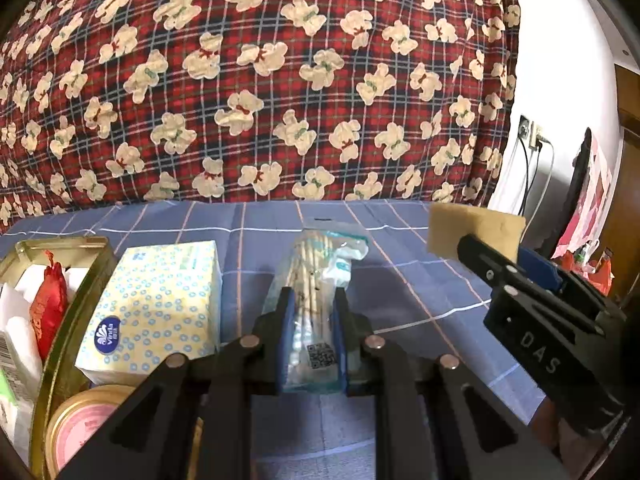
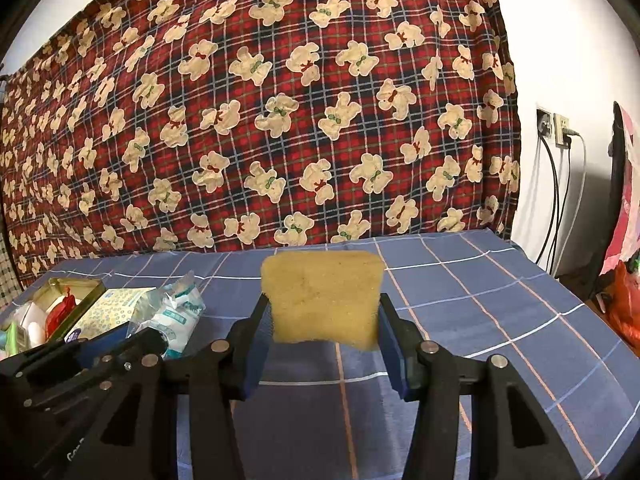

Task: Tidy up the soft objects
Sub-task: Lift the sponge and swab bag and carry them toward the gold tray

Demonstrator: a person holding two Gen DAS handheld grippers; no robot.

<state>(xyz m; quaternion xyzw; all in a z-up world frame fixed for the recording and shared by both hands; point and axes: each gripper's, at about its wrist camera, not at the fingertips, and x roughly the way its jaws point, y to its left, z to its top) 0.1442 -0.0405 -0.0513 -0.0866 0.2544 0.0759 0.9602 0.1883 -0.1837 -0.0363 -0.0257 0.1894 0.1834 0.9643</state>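
My left gripper (image 1: 313, 300) is shut on a clear bag of cotton swabs (image 1: 320, 276) and holds it just above the blue checked cloth (image 1: 400, 280). The bag also shows in the right wrist view (image 2: 176, 316). My right gripper (image 2: 322, 304) is shut on a yellow sponge (image 2: 322, 298) and holds it upright above the cloth. In the left wrist view the sponge (image 1: 476, 232) and the right gripper (image 1: 480, 248) are at the right. A Vinda tissue pack (image 1: 156, 308) lies left of the bag.
A gold tin box (image 1: 68, 300) at the left holds a red pouch (image 1: 48, 308) and white packs. A round pink tin (image 1: 80, 428) sits at the front left. A bear-print plaid blanket (image 1: 260, 80) hangs behind. Cables and a socket (image 2: 556, 128) are on the right wall.
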